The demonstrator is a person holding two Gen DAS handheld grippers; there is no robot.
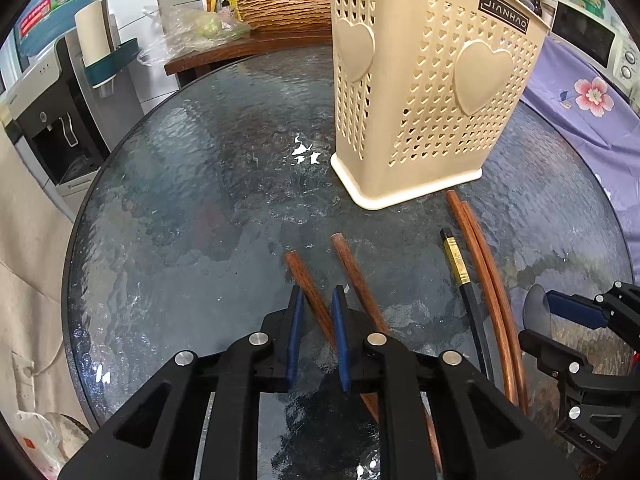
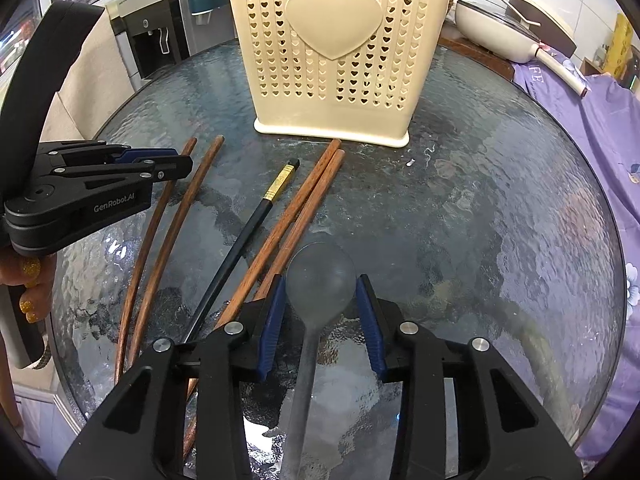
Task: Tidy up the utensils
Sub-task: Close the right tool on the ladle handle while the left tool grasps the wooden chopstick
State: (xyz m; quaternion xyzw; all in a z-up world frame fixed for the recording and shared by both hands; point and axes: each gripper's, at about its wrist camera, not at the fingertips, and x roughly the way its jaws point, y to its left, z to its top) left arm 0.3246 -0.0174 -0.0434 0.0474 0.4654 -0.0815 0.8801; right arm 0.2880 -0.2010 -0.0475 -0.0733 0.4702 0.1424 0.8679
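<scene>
On the glass bench (image 1: 180, 208), both tools down among the utensils
Left tool (image 1: 318, 300) is pinching one brown chopstick (image 1: 308, 284); right tool (image 2: 322, 292) hugs the grey spoon (image 2: 320, 276). Cream holder (image 2: 336, 56) stands just beyond.

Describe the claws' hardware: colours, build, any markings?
Both claws match. The left claw and right claw have black plastic linkage arms joined by round silver pivot pins, each finger faced with a ribbed blue pad. The left claw's body carries white "GenRobot.AI" lettering on a black curved handle. Gold glitter nail polish shows on the hand holding it. No cables visible.
</scene>
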